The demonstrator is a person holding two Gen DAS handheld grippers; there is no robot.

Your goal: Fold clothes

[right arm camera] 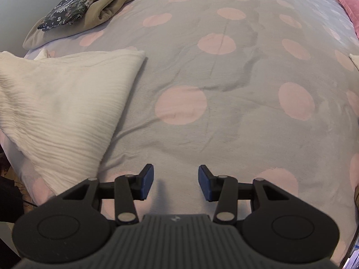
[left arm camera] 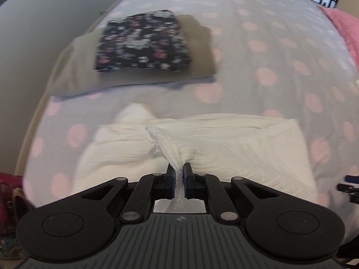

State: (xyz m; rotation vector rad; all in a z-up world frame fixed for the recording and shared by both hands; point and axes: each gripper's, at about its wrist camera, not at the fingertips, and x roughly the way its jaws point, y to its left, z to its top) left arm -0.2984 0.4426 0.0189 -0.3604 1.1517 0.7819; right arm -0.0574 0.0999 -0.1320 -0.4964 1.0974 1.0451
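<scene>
— Jaws on the left gripper (left arm camera: pixel 178 174)?
— Clenched on a bunched fold of the white garment (left arm camera: pixel 224 148); the crinkled cloth is pinched between the blue pads (left arm camera: pixel 172 182) and pulled up into a peak.
— And the rest of that garment?
— Spread on the grey bedspread (right arm camera: pixel 224 112) with pink dots, near the bed's left edge. In the right wrist view it lies to the left of the right gripper (right arm camera: pixel 176 185), apart from it.
— Right gripper's state?
— Released, jaws parted, nothing between them, only bedspread below.
— Anything else on the bed?
— 2 folded pieces stacked farther back by the wall: a dark floral garment (left arm camera: pixel 143 42) on top of a tan garment (left arm camera: pixel 199 44). They sit well apart from the white one, with bare bedspread between.
— Further right?
— A pink blanket (left arm camera: pixel 343 27) at the bed's far right edge. The left wrist view is blurred, so finer detail there cannot be told.
</scene>
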